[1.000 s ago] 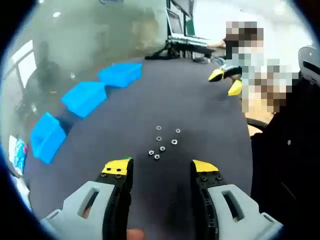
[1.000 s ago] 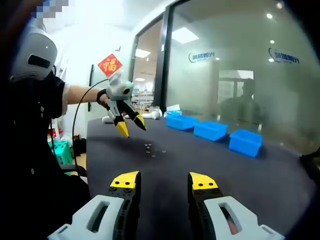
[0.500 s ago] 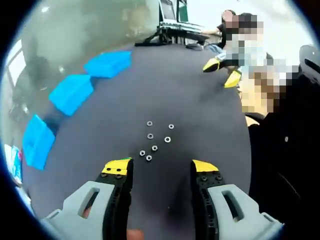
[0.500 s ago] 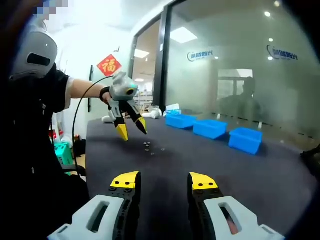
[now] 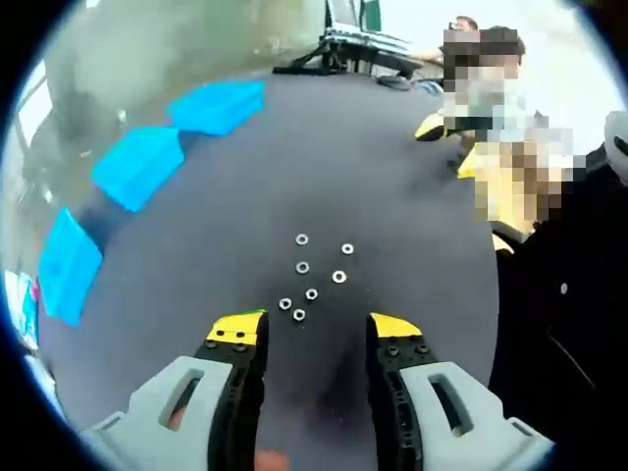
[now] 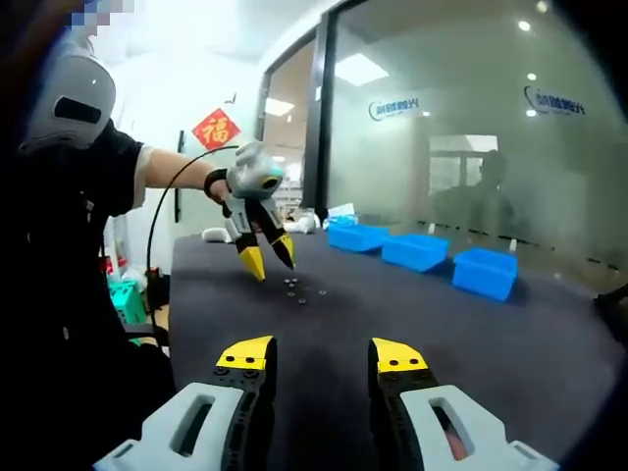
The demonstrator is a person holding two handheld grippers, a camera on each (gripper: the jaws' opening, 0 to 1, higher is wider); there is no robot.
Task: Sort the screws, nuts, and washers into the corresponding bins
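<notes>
We are at the first step: reaching for the small metal parts (image 5: 312, 280), 6 ring-shaped pieces lying close together on the dark table (image 5: 392, 186). The left hand-held gripper (image 5: 315, 328) hangs just before them, jaws spread and empty. The right hand-held gripper (image 6: 322, 353) waits well apart, also spread and holding nothing. The 3 blue bins (image 5: 137, 165) stand in a row at the table edge. Next we should lower the left jaws around 1 piece and close.
</notes>
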